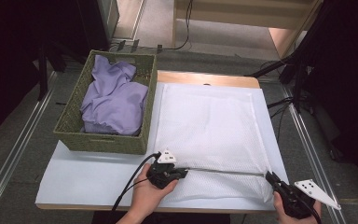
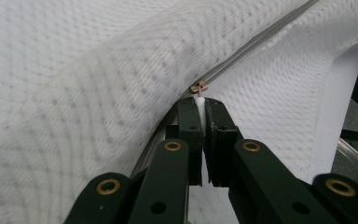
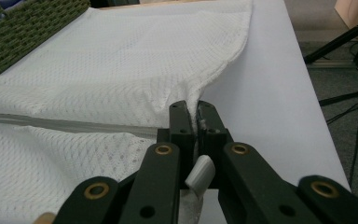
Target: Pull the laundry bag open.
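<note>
At the far left sits the woven basket (image 1: 103,135) with a lilac garment (image 1: 114,100) heaped in it, out of my way for now. Just right of it, the white mesh laundry bag (image 1: 209,126) lies flat on the white table (image 1: 74,179), its zipper (image 1: 223,172) running along the near edge.

My left gripper (image 1: 179,173) has its jaws pinched shut on the zipper pull (image 2: 199,87); in the left gripper view the small brass slider sits right at the jaw tips. I judge I am drawing the slider along the track, with part of the run done. To do it well I should pull straight along the line of the zipper, low and level, so the slider doesn't snag the mesh.

At the near right corner, my right gripper (image 1: 271,178) is clamped closed on the bag's corner fabric (image 3: 196,109). It should hold firm and keep the track taut.
</note>
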The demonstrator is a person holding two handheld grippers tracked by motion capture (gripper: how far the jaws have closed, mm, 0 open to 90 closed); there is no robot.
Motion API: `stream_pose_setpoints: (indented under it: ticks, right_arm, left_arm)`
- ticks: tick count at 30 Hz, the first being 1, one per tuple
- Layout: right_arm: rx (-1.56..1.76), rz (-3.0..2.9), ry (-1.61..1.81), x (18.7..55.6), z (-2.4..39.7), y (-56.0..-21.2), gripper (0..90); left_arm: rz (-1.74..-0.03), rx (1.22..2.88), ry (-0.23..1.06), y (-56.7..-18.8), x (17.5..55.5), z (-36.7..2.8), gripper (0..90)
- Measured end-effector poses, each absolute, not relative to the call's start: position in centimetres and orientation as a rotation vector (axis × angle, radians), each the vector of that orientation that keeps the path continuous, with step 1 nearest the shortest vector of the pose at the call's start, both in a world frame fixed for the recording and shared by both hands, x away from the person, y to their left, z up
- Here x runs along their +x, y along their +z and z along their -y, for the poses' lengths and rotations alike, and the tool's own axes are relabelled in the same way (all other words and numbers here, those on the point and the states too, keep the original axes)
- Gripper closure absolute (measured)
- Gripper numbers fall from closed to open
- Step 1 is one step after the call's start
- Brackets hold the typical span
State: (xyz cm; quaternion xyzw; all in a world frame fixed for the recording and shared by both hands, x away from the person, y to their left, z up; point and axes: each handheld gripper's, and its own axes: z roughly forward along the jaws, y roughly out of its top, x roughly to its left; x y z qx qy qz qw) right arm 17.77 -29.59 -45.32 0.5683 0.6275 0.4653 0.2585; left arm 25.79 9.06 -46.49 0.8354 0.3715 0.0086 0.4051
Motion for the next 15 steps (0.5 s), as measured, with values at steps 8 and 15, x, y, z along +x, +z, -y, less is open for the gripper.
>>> stream_pose_setpoints:
  ticks: [8,15]
  right_arm:
    - [1.536,-1.696,1.256,17.7,29.7,-45.3,88.2]
    - [1.555,-1.68,1.252,17.6,30.1,-45.3,88.2]
  left_arm:
    - [-0.95,2.106,0.036,-46.6,25.7,-10.4,87.1]
    - [-0.973,2.107,0.055,-46.7,25.5,-12.0,87.2]
